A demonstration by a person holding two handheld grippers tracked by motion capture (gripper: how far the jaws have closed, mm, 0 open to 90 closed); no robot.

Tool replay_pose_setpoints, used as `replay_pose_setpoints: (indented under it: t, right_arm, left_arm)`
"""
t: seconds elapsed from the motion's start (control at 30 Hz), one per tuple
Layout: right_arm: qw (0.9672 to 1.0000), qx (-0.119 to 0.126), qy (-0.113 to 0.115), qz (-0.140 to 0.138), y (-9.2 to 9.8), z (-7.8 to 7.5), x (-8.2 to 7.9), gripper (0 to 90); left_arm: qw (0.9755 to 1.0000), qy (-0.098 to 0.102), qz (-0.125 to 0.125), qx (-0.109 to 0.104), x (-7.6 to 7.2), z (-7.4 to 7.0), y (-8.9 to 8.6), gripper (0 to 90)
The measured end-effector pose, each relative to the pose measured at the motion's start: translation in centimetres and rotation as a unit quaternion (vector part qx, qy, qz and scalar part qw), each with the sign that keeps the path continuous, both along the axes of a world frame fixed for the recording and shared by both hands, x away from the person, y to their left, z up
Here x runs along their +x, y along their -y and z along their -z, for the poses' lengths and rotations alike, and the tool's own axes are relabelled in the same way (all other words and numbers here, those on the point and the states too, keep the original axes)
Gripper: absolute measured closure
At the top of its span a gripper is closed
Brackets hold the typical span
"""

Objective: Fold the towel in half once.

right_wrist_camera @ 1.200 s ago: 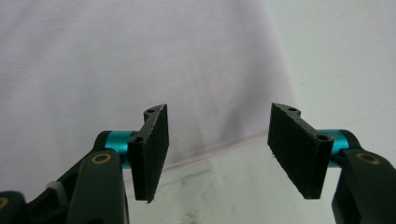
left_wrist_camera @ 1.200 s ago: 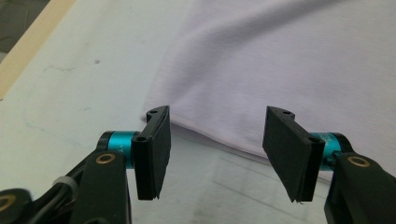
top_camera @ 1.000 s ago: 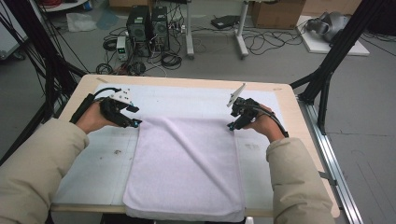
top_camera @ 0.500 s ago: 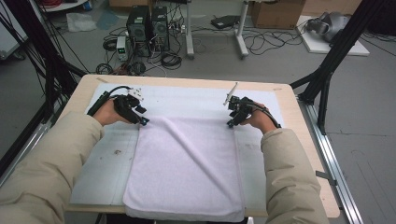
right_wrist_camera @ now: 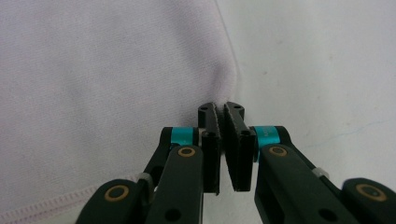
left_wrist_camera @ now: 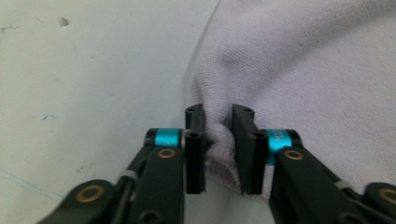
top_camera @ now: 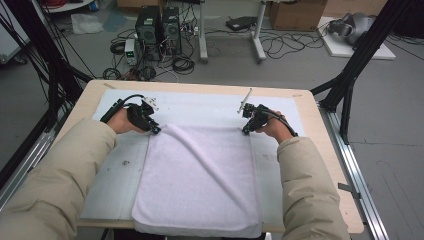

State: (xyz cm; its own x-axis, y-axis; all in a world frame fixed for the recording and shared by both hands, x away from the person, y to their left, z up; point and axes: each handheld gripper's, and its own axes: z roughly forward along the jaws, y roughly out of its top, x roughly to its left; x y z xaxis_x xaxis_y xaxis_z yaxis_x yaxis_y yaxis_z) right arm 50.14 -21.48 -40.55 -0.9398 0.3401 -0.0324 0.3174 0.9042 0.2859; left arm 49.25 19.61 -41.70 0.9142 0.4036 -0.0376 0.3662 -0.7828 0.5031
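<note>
Left tool (left_wrist_camera: 218, 140) at bottom centre, black jaws just closed, pinching bunched fold at hem of pale lilac towel (left_wrist_camera: 317, 70). Towel spreads far and right. White bench (left_wrist_camera: 93, 70) surface at left, few small dark specks on it.

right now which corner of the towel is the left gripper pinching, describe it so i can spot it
On the wooden table lies a white mat, and on it a pale lilac towel. The left gripper pinches its far left corner, bunched between the fingers. A raised diagonal fold starts there; the right gripper's corner lies flatter.
</note>
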Motion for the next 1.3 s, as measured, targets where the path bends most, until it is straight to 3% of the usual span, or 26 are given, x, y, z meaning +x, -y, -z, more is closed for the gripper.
replay_pose_setpoints:
  t: [0.2,0.4,0.57,0.8,0.87,0.93,1.03,1.1,1.2,1.3]
  right_arm:
    - [0.9999,0.002,0.013,0.002,0.0,-0.9,-0.3,87.1]
    - [0.9986,0.015,0.046,0.023,0.4,-2.2,-0.5,87.3]
    - [0.9954,0.024,0.084,0.04,0.5,-3.3,-0.7,87.3]
    - [0.9867,0.04,0.139,0.074,1.2,-4.7,-0.4,87.3]
    - [0.9847,0.038,0.15,0.08,1.3,-5.1,-0.1,87.3]
    - [0.9832,0.031,0.16,0.083,1.2,-5.7,0.3,87.2]
    - [0.9774,0.041,0.184,0.096,1.3,-6.6,0.8,87.2]
    - [0.9716,0.04,0.207,0.107,1.4,-7.0,1.1,87.2]
    - [0.9729,0.038,0.201,0.108,1.5,-6.8,1.5,87.1]
    - [0.9786,0.036,0.173,0.105,1.4,-5.9,1.8,85.0]
  left_arm:
    - [0.9998,0.006,-0.009,0.015,-0.2,-0.3,0.1,85.8]
    - [0.9983,0.046,-0.027,0.025,-0.1,-1.5,-0.2,86.2]
    - [0.9954,0.083,-0.045,0.014,0.5,-3.5,-0.3,86.2]
    - [0.9924,0.11,-0.055,0.01,1.9,-5.4,-0.1,86.2]
    - [0.9906,0.122,-0.062,-0.002,2.3,-5.9,-0.1,86.2]
    - [0.9902,0.125,-0.062,0.007,2.8,-6.3,0.0,86.2]
    - [0.9881,0.139,-0.067,0.0,3.5,-7.0,0.1,86.1]
    - [0.9881,0.14,-0.063,-0.003,3.9,-7.3,0.2,86.2]
    - [0.9904,0.128,-0.052,0.007,4.3,-6.4,0.5,86.0]
    - [0.9926,0.114,-0.04,0.014,4.5,-5.2,0.8,83.4]
